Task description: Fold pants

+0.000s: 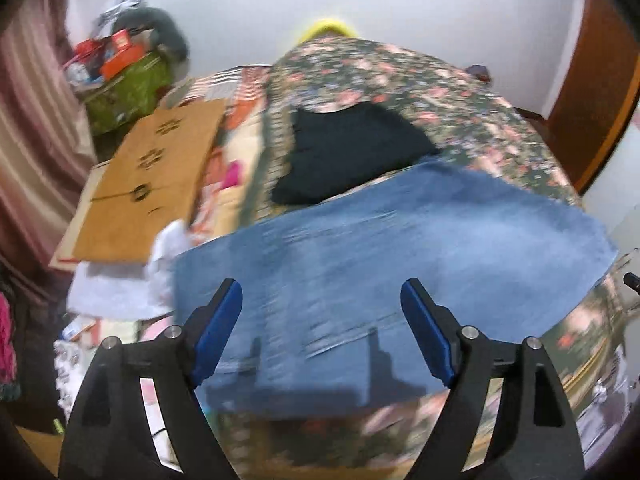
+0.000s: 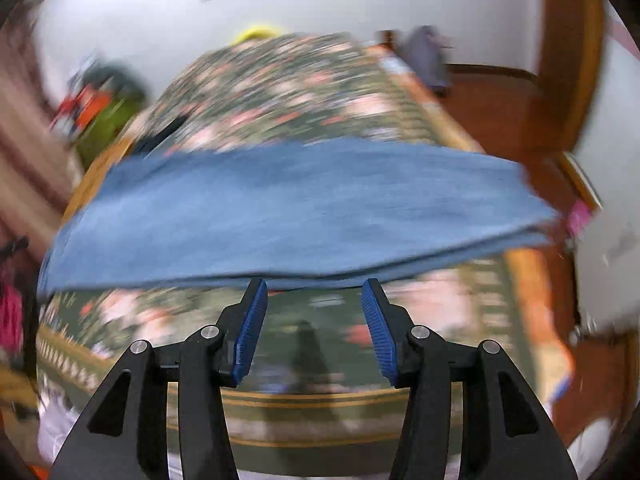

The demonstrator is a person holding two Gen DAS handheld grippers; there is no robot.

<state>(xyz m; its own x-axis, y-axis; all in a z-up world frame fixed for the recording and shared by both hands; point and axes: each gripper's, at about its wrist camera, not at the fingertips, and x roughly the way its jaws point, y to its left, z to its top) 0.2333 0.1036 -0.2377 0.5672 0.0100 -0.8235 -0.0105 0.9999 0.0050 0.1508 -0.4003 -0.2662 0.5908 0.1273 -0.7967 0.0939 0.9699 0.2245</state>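
Blue denim pants [image 1: 360, 248] lie flat across a bed with a dark floral cover [image 1: 400, 80], folded lengthwise into a long band [image 2: 288, 208]. My left gripper [image 1: 322, 292] hovers over the near part of the denim, jaws wide open with nothing between the blue pads [image 1: 218, 332]. In the right wrist view my right gripper [image 2: 314, 290] sits just short of the pants' near edge, over the bedcover [image 2: 280, 92]. Its jaws stand partly apart and hold nothing. Both views are blurred.
A folded black garment [image 1: 352, 152] lies on the bed beyond the jeans. A brown cardboard sheet [image 1: 148, 184], white cloth [image 1: 120, 292] and a cluttered green box [image 1: 128, 88] sit to the left. A wooden door [image 2: 520, 100] stands at the right.
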